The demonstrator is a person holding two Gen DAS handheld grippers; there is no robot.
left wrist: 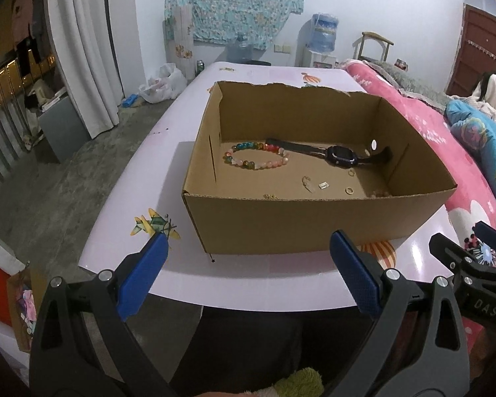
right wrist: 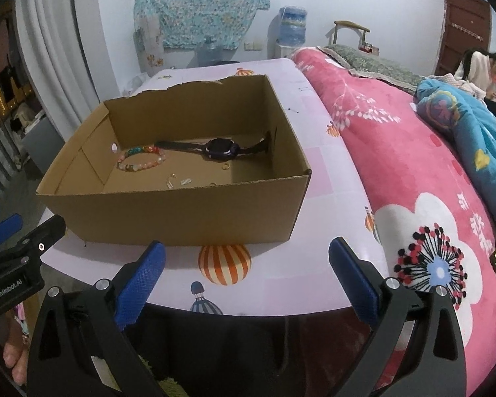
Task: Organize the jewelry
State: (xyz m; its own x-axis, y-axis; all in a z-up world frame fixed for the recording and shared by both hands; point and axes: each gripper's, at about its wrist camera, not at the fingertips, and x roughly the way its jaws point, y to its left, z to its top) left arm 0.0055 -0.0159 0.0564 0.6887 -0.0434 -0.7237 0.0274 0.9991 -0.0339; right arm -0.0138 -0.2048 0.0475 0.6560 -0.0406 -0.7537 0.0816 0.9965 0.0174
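An open cardboard box (left wrist: 281,221) (right wrist: 168,211) stands on the pale lilac table (left wrist: 122,218) (right wrist: 314,198). Inside lie a multicoloured bead bracelet (left wrist: 259,160) (right wrist: 142,160), a black watch (left wrist: 342,155) (right wrist: 220,148), small gold rings (left wrist: 349,191) (right wrist: 226,166) and other small pieces (left wrist: 323,185) (right wrist: 186,181). My left gripper (left wrist: 248,268) is open and empty, just in front of the box's near wall. My right gripper (right wrist: 248,271) is open and empty over the table's front edge, near the box's right corner. Each gripper shows at the edge of the other's view.
A bed with a pink blanket (right wrist: 396,152) (left wrist: 446,152) borders the table's right side; a person (right wrist: 486,69) sits at its far end. Concrete floor (left wrist: 49,198) lies left of the table, with white curtains (left wrist: 82,49) and bags (left wrist: 162,82). A water dispenser (left wrist: 324,36) stands behind.
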